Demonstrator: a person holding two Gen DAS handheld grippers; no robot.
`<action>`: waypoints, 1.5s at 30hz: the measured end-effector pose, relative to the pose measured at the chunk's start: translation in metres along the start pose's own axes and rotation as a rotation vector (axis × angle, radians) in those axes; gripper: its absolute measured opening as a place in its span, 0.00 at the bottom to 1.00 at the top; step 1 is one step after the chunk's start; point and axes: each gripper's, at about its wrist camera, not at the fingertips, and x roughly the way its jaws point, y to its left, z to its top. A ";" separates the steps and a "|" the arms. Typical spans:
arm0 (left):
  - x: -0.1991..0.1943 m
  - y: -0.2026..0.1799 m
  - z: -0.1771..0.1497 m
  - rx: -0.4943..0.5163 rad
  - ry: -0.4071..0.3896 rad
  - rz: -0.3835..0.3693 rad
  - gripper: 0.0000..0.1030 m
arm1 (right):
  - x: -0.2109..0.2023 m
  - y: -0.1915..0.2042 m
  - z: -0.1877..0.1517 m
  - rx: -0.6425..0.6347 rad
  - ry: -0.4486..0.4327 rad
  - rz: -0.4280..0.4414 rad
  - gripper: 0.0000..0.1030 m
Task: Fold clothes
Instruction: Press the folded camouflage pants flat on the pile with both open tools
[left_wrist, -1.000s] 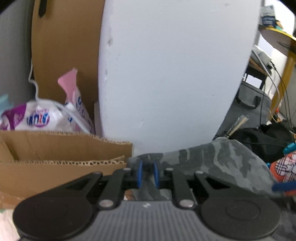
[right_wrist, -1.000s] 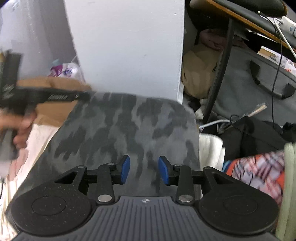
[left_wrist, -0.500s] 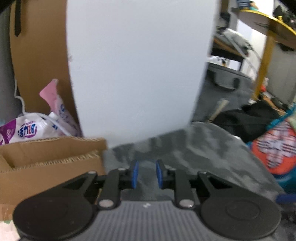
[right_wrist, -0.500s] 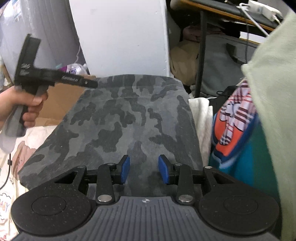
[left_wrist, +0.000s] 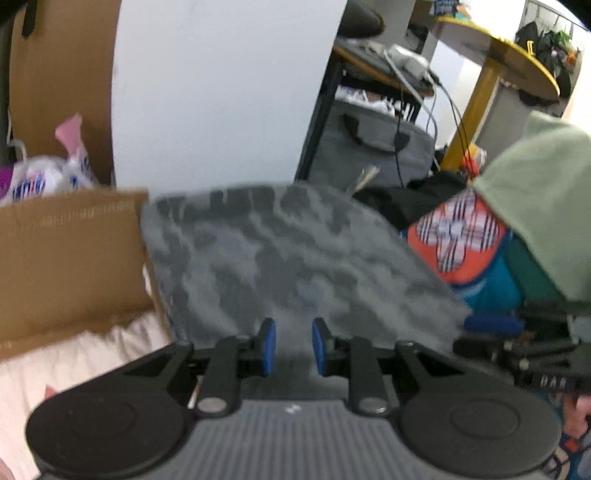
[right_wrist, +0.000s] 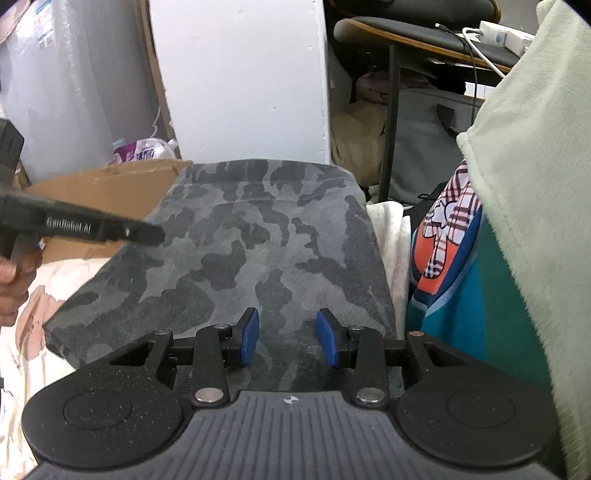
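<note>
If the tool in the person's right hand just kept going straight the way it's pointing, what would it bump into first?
Most likely the grey camouflage garment: the right tool, fingers apart and holding nothing, sits low over it and points along its length. Beyond the cloth's far edge stands a white panel, though depth is hard to judge here.

Both cameras sit low behind their fingers, looking forward and slightly down, close over the camo cloth (left_wrist: 288, 258) (right_wrist: 266, 251). The left view meets cardboard (left_wrist: 66, 258) at 9 o'clock; the right view meets green fabric (right_wrist: 535, 184) at 3. Both share the cloth and white panel (left_wrist: 221, 92) (right_wrist: 240, 74) at 12.
</note>
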 end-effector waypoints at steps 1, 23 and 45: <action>0.001 0.002 -0.005 -0.001 0.011 0.003 0.21 | 0.000 0.000 -0.002 0.003 -0.002 0.002 0.41; -0.025 0.004 -0.049 0.007 0.044 0.057 0.24 | -0.032 -0.008 -0.040 -0.067 0.022 -0.056 0.41; -0.065 -0.035 -0.052 0.027 0.025 -0.029 0.20 | -0.019 -0.008 -0.023 -0.011 -0.015 -0.050 0.41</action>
